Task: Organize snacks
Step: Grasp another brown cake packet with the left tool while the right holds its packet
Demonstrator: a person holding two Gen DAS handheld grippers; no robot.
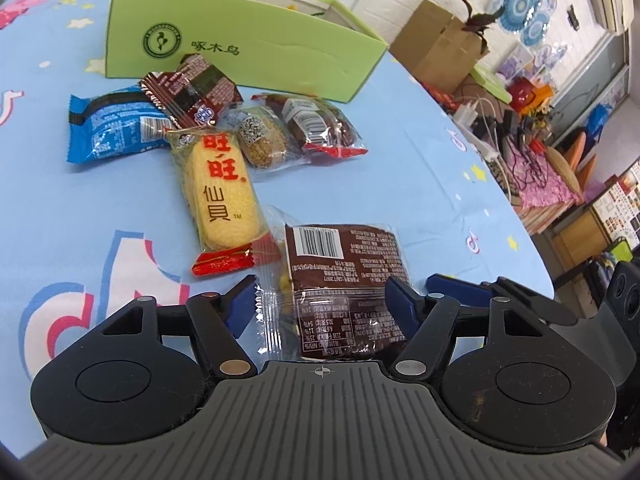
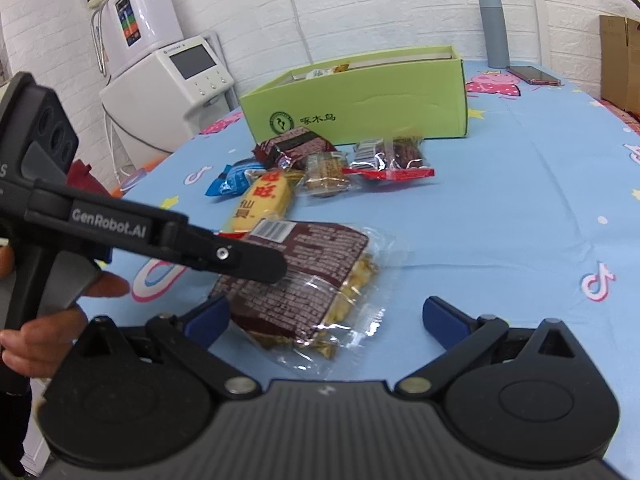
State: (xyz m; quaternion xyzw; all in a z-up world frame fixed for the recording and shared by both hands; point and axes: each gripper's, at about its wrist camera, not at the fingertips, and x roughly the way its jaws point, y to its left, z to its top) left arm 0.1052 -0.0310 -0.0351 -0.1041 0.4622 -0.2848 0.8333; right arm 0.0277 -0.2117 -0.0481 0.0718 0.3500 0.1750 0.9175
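A brown snack packet lies between the fingers of my left gripper, which close on its sides; it also shows in the right wrist view. My right gripper is open and empty just beside that packet. Further back lie a yellow rice cracker pack, a blue packet, a dark red packet, a small clear packet and a red-edged packet. A green open box stands behind them, with some items inside.
The table has a light blue printed cloth. A cardboard box and cable clutter lie past its right edge. A grey bottle and a phone are at the far end. White appliances stand left.
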